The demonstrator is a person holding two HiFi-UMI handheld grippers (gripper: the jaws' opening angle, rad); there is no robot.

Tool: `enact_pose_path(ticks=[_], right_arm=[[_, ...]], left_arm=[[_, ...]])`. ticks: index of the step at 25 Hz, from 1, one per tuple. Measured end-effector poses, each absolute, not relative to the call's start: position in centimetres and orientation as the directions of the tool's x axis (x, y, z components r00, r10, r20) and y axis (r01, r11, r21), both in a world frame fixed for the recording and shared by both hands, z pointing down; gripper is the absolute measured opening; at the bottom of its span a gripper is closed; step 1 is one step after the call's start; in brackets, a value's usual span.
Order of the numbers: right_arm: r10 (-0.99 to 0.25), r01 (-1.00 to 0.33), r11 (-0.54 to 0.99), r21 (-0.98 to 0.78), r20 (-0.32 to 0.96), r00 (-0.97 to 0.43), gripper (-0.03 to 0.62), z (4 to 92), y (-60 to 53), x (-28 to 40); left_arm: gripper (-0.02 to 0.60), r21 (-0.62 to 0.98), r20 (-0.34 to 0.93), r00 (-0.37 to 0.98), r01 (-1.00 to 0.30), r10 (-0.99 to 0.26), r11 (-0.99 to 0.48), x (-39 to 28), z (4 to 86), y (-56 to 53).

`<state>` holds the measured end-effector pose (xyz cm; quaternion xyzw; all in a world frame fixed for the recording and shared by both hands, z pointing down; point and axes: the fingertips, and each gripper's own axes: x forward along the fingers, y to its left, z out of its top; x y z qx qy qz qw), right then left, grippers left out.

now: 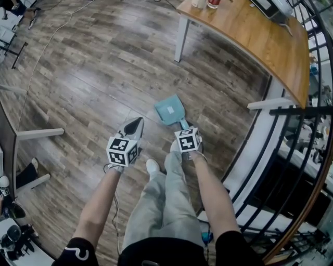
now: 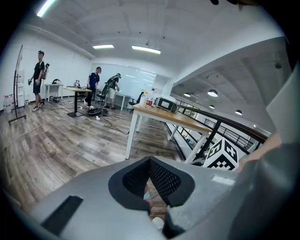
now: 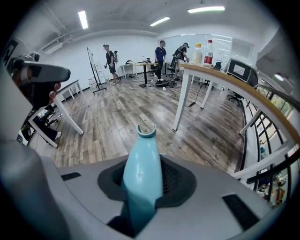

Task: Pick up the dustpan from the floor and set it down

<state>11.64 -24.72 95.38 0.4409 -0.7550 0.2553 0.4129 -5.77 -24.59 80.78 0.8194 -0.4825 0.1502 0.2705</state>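
Down by the person's feet, the teal dustpan (image 1: 170, 109) sits at the wood floor (image 1: 93, 88), between a white shoe (image 1: 152, 166) and the table (image 1: 250, 36). Can't tell if it's resting on the boards or just off them.

Only print around is the black-and-white square markers on the gripper cubes, and those are patterns, no words. The bottles (image 1: 212, 3) on the table are too small to read.

Long axis runs away from the person. The flat pan end points up and left in the head view, and the handle (image 3: 142, 173) comes back toward the legs.

Right gripper (image 1: 183, 125) is clamped on that handle, pads squeezing both sides. The notched handle tip pokes up past the jaws in the right gripper view. Left gripper (image 1: 136, 122) hangs just left of the pan, not touching it, tips pinched together on nothing.

Other stuff:
- a white table leg (image 1: 180, 39) beyond the pan
- a black railing (image 1: 302, 110) close on the right
- a cable (image 1: 52, 40) across the floor well off
- people (image 3: 161, 54) at desks in the back
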Motion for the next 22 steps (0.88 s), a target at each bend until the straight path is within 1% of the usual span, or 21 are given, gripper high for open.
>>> enact_pose_path(ticks=[11,22], right_arm=[[-0.459,-0.889,0.455,-0.044,0.844,-0.277,0.084,94.0,-24.1,13.4],[-0.481,-0.899,0.435,-0.056,0.829,-0.284,0.084,87.3,-23.6,14.9]], left_arm=[[-0.003,0.269,0.513,0.478,-0.878,-0.713,-0.395,-5.7,79.8,-24.8],[-0.003,0.244,0.488,0.5,-0.865,-0.715,-0.439,-4.1,74.2,-23.9]])
